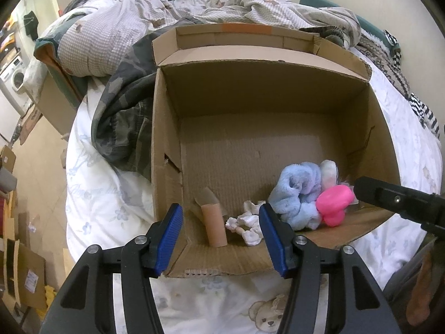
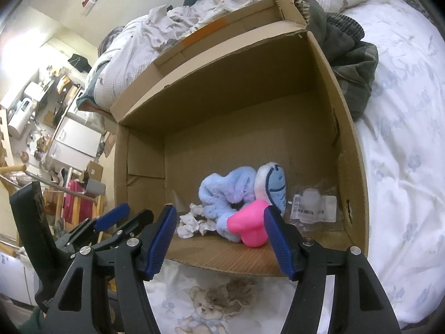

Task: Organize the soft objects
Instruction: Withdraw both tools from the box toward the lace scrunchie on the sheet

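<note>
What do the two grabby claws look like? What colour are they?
Both look alike. The left gripper and the right gripper each have two black plastic arms with triangle-shaped cut-outs and round silver screws at the joints. Each finger ends in a long blue pad with fine ridges. No cables or sleeves show.

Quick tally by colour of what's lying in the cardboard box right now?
Light blue: 1, fluffy plush cloth
Pink: 1, smooth soft toy
White-and-blue: 1, round plush
White: 1, crumpled paper wad
Brown: 1, cardboard tube
Clear: 1, plastic packet
Total: 6
</note>
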A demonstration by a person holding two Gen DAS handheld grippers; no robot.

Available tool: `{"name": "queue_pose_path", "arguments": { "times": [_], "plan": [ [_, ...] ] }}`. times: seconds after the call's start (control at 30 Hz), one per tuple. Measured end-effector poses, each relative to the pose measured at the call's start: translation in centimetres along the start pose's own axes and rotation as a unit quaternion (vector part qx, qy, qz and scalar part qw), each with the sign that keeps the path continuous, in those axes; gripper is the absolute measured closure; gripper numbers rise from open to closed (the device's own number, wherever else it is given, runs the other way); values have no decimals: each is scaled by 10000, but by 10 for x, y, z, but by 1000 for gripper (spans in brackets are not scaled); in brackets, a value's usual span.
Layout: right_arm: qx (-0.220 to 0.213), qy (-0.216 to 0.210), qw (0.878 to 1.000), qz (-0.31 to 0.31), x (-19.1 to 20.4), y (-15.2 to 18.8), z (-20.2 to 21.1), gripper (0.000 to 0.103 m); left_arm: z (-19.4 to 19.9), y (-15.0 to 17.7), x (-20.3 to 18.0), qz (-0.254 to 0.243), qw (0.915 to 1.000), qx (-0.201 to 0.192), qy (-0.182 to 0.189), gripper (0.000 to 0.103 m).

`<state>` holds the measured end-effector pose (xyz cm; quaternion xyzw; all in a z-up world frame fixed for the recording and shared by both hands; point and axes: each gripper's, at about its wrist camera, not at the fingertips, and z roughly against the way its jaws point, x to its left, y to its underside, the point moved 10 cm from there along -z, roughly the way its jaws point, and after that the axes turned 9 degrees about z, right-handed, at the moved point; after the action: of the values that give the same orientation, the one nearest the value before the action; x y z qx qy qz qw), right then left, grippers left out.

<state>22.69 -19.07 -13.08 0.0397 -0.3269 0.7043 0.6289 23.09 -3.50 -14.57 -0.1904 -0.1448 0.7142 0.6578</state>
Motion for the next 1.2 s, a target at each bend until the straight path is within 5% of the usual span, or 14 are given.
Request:
{"name": "queue_pose_path", "arguments": {
  "times": [0.6, 0.93, 1.2],
  "plan": [
    [117, -201, 9997, 19, 21, 40, 23, 34, 41, 27, 29, 592, 9982, -48, 122, 49],
    [1300, 262, 9895, 581, 22, 88, -29, 34, 51, 62, 37, 974, 9947, 170, 276, 49],
    [2321, 688, 9605, 1374, 32, 131, -80, 34, 56, 64, 50, 1249, 9917, 125, 280, 48]
  ]
}}
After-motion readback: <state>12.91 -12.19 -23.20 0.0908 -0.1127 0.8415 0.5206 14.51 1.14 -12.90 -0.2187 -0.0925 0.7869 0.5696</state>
